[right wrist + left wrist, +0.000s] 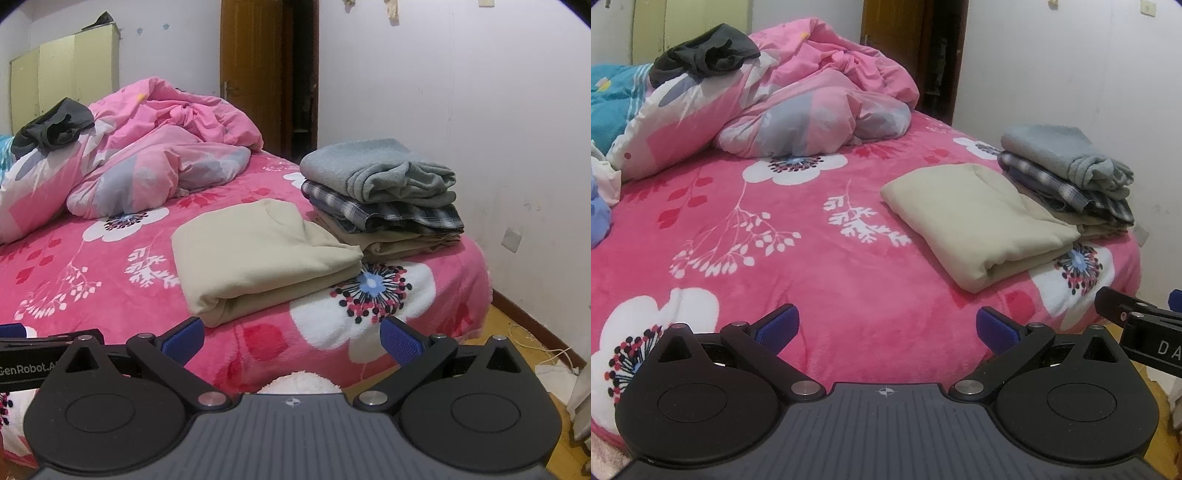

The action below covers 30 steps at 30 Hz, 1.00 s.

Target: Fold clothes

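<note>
Wide bare stretch of pink floral blanket (820, 266) ahead of left gripper (886, 328), jaws spread, nothing between; crumpled pink quilt (798, 96) blocks far side, dark garment (701, 51) on top; folded beige garment (258, 251) lies right of centre, touching stacked folded clothes (384, 192) at bed corner near wall (480, 129); right gripper (291, 336) agape short of bed edge

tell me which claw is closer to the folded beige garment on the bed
The right claw. It sits just short of the folded beige garment, which lies straight ahead. The left claw is farther to the left, with the garment ahead and off to its right.
</note>
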Each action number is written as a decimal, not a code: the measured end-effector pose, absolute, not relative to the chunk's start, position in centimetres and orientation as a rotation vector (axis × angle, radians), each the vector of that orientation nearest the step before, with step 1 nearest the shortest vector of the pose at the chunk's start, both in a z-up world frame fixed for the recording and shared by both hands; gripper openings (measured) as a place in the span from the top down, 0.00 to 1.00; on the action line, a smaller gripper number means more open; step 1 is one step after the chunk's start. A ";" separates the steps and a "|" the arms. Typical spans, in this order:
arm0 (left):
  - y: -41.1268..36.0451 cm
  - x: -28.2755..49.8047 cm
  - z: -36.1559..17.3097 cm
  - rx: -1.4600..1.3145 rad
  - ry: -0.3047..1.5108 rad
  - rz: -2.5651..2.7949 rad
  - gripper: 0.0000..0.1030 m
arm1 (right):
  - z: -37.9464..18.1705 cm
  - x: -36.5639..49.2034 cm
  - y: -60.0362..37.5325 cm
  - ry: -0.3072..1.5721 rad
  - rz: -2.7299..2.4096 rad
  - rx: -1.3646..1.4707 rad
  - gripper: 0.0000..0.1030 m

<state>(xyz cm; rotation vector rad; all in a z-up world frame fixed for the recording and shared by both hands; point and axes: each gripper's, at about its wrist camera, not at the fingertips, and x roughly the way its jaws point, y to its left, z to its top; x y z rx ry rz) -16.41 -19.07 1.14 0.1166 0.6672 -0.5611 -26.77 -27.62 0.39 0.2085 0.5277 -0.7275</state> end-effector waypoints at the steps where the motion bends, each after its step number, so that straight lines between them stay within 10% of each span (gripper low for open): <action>1: -19.1 -16.5 1.1 0.117 0.667 -0.562 0.00 | 0.4 -26.9 -27.7 0.527 -0.730 0.209 0.00; 30: -21.1 -17.4 0.2 0.150 0.694 -0.583 0.00 | -0.3 -27.9 -29.4 0.543 -0.786 0.224 0.00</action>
